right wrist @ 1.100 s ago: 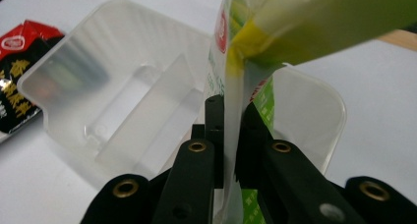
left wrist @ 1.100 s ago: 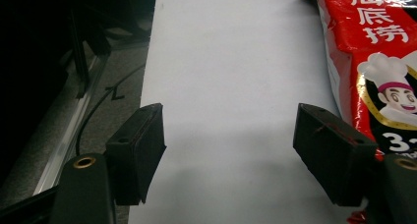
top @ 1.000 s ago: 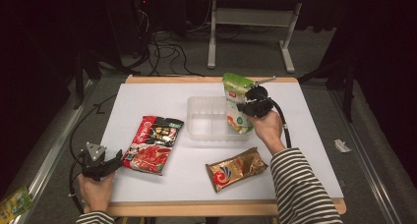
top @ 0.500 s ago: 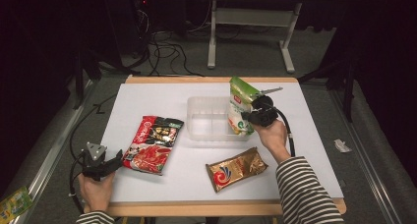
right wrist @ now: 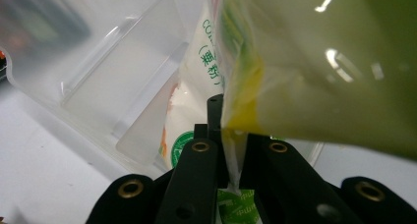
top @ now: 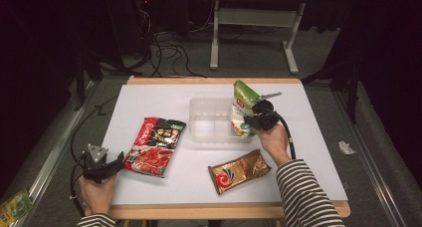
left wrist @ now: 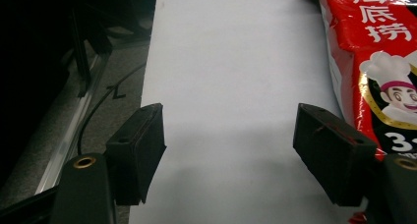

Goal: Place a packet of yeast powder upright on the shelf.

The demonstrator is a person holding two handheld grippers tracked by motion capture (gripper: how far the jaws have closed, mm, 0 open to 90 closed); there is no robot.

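White table (top: 149, 107): green packet (top: 243, 112) pinched in right tool (top: 255, 120).

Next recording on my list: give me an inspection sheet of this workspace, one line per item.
Surface: white table top with a wooden edge, flat.
Job's things: green-and-white pouch held upright at the right end of the clear plastic bin, its lower part inside.
Clutter: red packet lying flat left of the bin; gold packet lying flat in front of it.
Grippers: right tool shut on the pouch's edge; left tool open on the table beside the red packet, nothing between its jaws.
Cables: black cable trailing from the right tool; loose leads on the floor behind.
Surroundings: dark room, grey table frame behind.
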